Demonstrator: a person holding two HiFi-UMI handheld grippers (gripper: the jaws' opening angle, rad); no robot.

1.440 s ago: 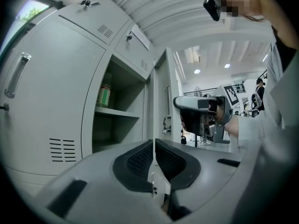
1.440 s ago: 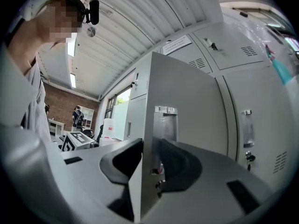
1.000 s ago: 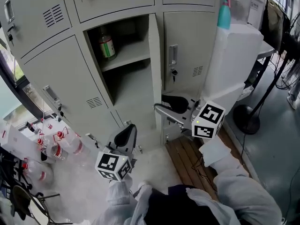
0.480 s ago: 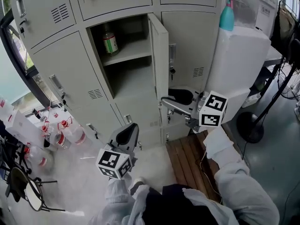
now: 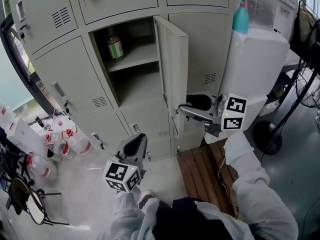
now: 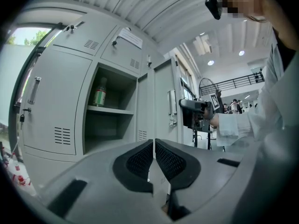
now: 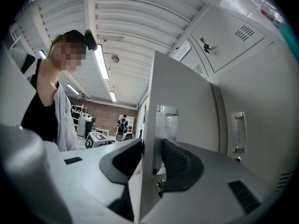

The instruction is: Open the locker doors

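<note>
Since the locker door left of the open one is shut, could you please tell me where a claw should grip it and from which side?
Grip the upright bar handle near the left edge of the closed door, coming straight from the front with jaws either side; the bar stands proud, and that edge likely swings out.

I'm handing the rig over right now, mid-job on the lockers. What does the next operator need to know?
Right gripper: shut on the free edge of the middle locker door.
Left gripper: shut, empty, held low in front of the lockers.
Things: the middle locker door stands swung well out. A bottle sits on the shelf inside.
Done: that one door is open.
Left: the left door, the right door and the top door are closed. Probably release the edge, then go for a handle.
</note>
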